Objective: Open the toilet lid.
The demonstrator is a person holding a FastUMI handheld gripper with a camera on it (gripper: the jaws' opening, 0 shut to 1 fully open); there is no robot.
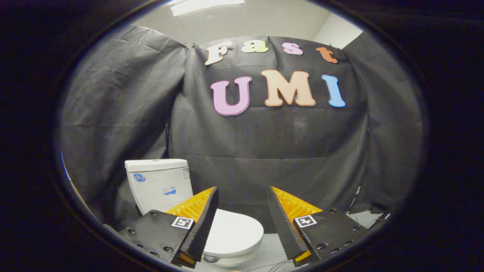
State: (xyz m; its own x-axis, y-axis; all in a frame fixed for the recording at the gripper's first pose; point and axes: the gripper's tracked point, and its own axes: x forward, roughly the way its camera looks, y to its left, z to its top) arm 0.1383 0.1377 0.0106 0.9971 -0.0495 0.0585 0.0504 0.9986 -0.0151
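Gripper (242, 223) released, its fingers spread wide with nothing between them, poised above the toilet. Lid (234, 232) lies shut and flat on the bowl, just beyond the left finger (202, 223), toward 7 o'clock of the gap. Tank (159, 185) stands behind it at 10 o'clock, against the booth wall (264, 151). Lid looks rigid, smooth, probably slippery and light; its front rim, opposite the hinge, seems the best hold.
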